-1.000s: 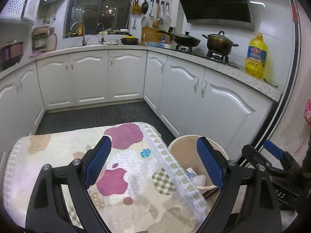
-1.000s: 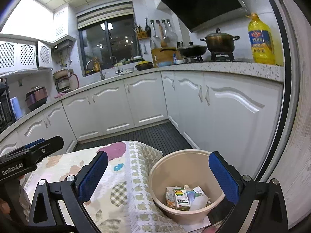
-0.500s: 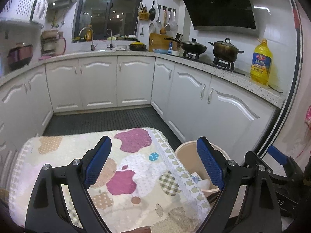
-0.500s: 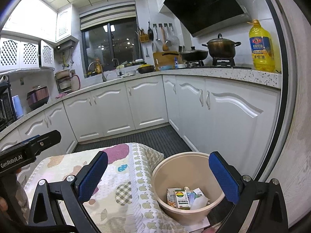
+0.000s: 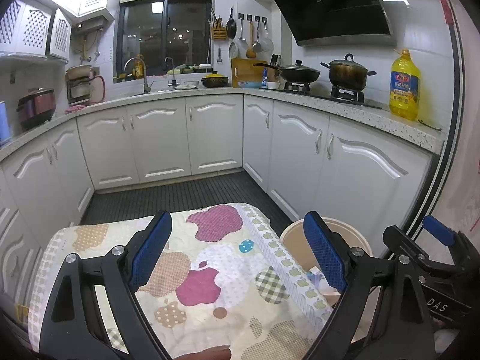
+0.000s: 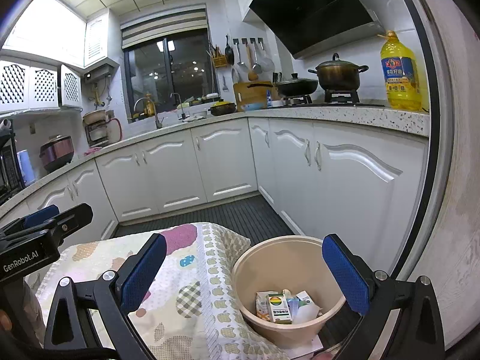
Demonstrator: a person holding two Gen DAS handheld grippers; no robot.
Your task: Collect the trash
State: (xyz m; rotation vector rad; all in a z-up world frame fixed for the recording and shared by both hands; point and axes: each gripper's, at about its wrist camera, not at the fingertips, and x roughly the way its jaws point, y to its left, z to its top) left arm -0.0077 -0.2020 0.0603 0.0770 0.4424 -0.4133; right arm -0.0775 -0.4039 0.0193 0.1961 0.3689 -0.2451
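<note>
A beige trash bin point(image 6: 288, 264) stands on the floor right of a table with an apple-patterned cloth point(image 6: 192, 294). Inside it lie small cartons and paper scraps point(image 6: 282, 306). The bin also shows in the left wrist view point(image 5: 354, 240), partly behind a finger. My left gripper point(image 5: 237, 252) is open and empty above the cloth point(image 5: 210, 258). My right gripper point(image 6: 244, 273) is open and empty, spanning the cloth's edge and the bin. The left gripper body point(image 6: 36, 234) shows at the left of the right wrist view.
White kitchen cabinets point(image 5: 210, 138) wrap around a dark ribbed floor mat point(image 5: 180, 195). The counter holds pots point(image 5: 345, 72) on a stove, a yellow oil bottle point(image 5: 403, 87) and a rice cooker point(image 5: 36, 108). A white wall point(image 6: 450, 210) is close on the right.
Both grippers have risen and tilted upward, showing more of the kitchen and ceiling. Both stay open and empty. The bin and its contents have not moved.
</note>
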